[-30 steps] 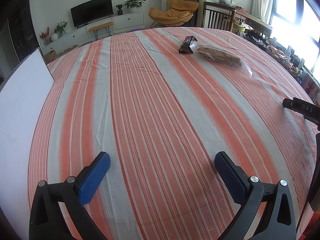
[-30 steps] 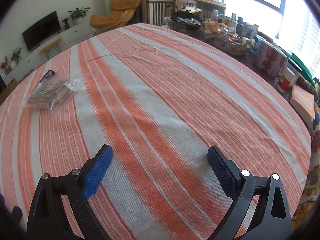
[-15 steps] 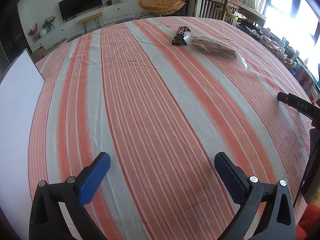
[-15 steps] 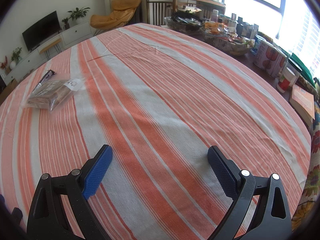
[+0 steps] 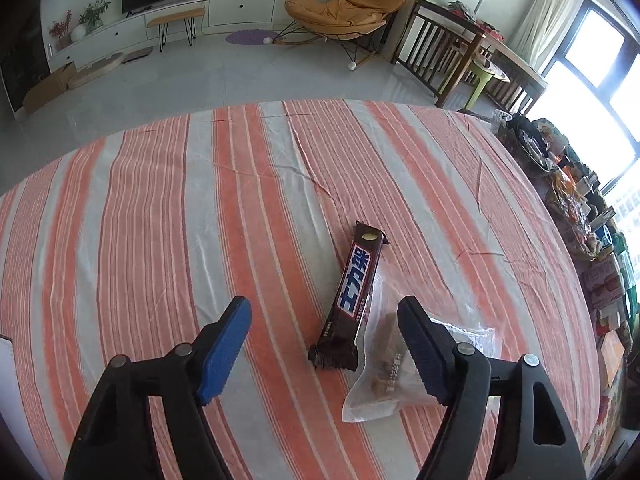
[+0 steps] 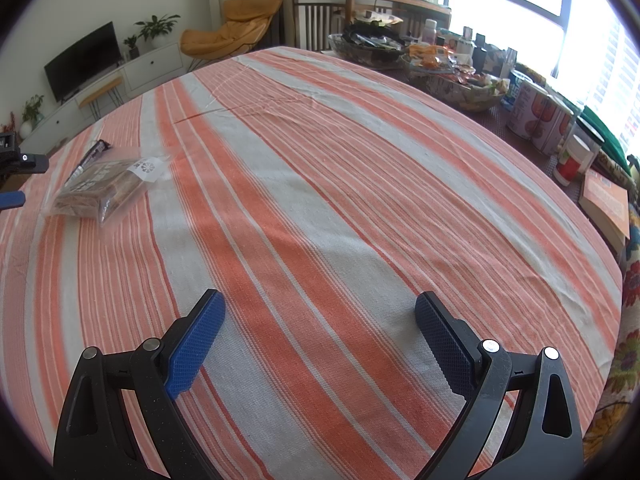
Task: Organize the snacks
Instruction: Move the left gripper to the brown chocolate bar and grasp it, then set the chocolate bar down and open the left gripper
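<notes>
A dark brown chocolate bar with blue and white lettering lies on the striped tablecloth. A clear bag of brown biscuits lies against its right side. My left gripper is open, and the near end of the bar sits between its blue pads; the right pad overlaps the bag. In the right wrist view the bag and bar lie far left. My right gripper is open and empty over bare cloth.
Bowls of snacks, cans, a jar and an orange book crowd the table's right side. A white board edge shows at the left. The table's far edge drops to the floor.
My left gripper has moved far forward across the table and now hovers at the chocolate bar and bag. My right gripper has stayed put.
</notes>
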Motion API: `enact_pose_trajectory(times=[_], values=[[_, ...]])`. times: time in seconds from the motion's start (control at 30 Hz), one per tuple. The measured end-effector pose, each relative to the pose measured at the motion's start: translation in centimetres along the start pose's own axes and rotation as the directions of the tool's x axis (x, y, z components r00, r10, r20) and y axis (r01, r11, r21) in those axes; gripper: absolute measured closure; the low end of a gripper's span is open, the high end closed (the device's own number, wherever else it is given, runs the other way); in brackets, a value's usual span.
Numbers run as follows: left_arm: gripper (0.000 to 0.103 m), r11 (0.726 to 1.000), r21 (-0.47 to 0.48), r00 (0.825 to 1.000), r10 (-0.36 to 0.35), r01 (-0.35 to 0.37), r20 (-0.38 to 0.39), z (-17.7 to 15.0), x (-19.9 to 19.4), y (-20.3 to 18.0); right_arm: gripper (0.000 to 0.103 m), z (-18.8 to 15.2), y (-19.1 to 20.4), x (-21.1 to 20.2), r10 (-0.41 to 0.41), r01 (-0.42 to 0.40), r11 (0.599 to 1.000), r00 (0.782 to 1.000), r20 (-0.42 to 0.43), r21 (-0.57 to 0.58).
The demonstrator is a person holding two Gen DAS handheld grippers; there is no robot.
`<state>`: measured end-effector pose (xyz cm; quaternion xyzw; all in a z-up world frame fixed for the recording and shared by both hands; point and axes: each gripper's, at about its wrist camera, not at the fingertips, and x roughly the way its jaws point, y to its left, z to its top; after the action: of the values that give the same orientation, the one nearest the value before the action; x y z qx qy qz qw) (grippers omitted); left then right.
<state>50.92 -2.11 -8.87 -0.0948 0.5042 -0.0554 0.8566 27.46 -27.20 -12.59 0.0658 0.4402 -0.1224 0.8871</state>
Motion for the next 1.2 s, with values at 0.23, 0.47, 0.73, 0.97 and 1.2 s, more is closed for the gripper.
enact_pose_trajectory(times=[0.23,0.47,0.73,0.97,1.2], values=[[0.086,0.999,0.006,0.999,0.037,-0.037,0.011,0.5,3.3,-1.0,0.005,0.0,0.0,0.0,0.0,0.0,1.0,1.0,0.0,0.0],[0.086,0.997,-0.08,1.0,0.02,-0.02,0.003,-5.2,-0.8,4.3,0.005,0.0,0.0,0.0,0.0,0.0,1.0,1.0,0.0,0.0],[0.086,0.993,-0.118,1.0,-0.005,0.005,0.002,-20.8,-10.2,8.3,0.005,0.0,0.0,0.0,0.001,-0.001,1.0,1.0,0.0,0.0],[0.075,0.998,-0.058,0.997,0.005,0.0,0.08,-28.6,-14.4,8.3,0.005,0.0,0.0,0.0,0.001,-0.001,1.0,1.0,0.0,-0.001],[0.007,0.994,0.013,0.988,0.105,-0.107,0.114,-27.8,-13.3,7.7,0.005,0.0,0.0,0.0,0.001,-0.001,1.0,1.0,0.0,-0.001]])
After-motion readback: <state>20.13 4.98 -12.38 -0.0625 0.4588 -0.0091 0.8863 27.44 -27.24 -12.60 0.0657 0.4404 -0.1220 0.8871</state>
